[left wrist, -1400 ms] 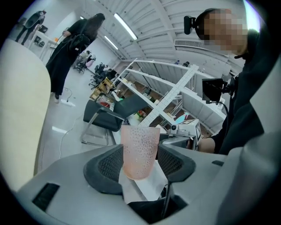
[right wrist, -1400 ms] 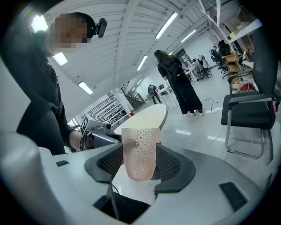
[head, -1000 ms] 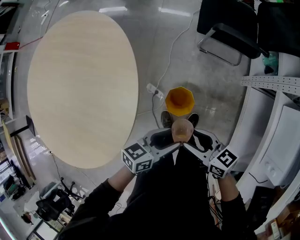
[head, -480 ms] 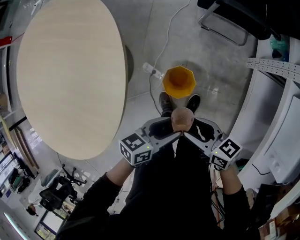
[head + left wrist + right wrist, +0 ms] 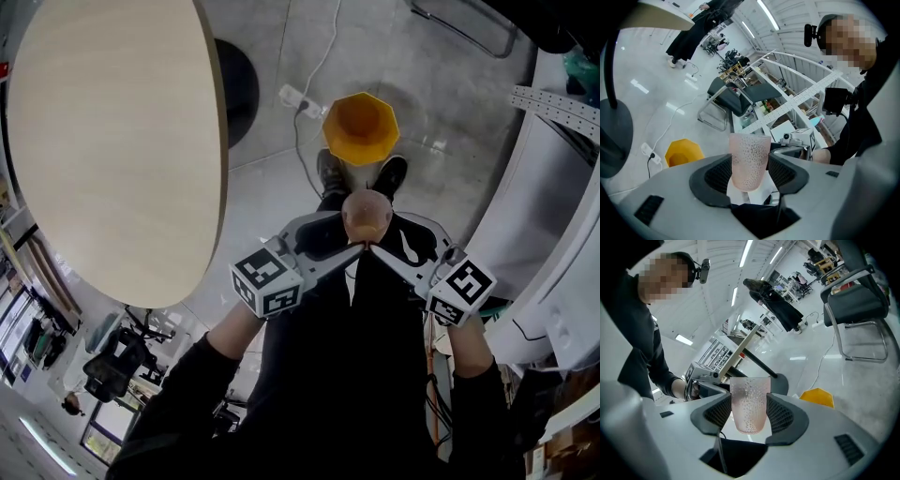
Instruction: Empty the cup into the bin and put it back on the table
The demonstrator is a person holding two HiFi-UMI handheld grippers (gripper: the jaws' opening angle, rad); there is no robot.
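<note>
A pink dimpled cup is held upright in front of my body, above my shoes. My left gripper and right gripper meet at it from either side. In the left gripper view the cup stands between the black pads of the left gripper, touching both. The right gripper view shows the same: the cup is clamped in the right gripper. The orange bin stands open on the floor just beyond my feet. The round wooden table is at the left.
A white power strip with its cable lies on the floor beside the bin. The table's black base is left of it. A black chair stands farther off, and white shelving runs along the right.
The view has moved forward: the bin is now closer to my feet and the cup, and the table has slid to the left. Both grippers still hold the cup.
</note>
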